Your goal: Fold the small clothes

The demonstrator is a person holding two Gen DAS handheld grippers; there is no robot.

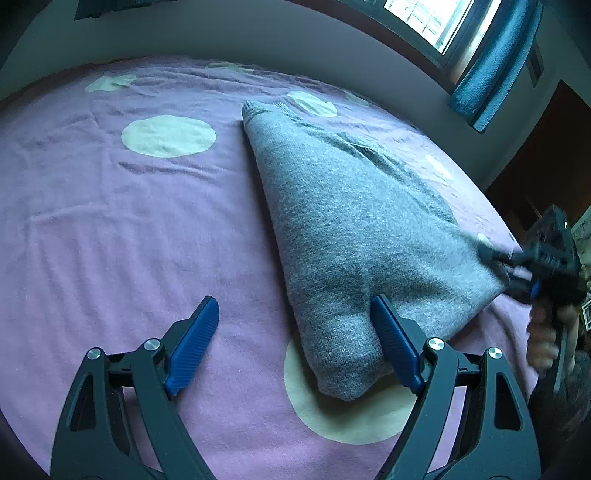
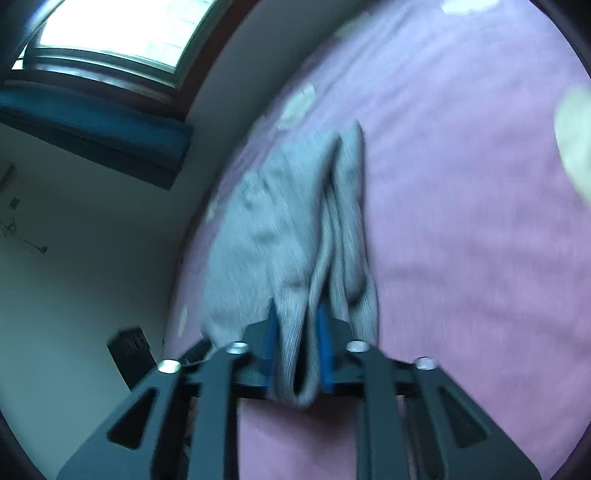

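Purple spotted blanket point(image 1: 110, 221), grey sweater point(image 1: 354, 221) folded, left gripper point(image 1: 295, 314) jaws wide (one touching it), right gripper point(image 2: 295, 317) jaws clamping its edge.

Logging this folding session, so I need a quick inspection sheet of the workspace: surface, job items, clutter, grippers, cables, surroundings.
Surface: pink blanket with pale dots, lightly wrinkled.
Job's things: grey knit garment, partly folded, one corner lifted.
Clutter: nothing seen on the blanket.
Grippers: left gripper open, one finger against the garment's near end; right gripper shut on the garment's corner.
Cables: a thin cord on the wall; none on the blanket.
Surroundings: window, blue curtain, grey wall; right wrist view is motion-blurred.
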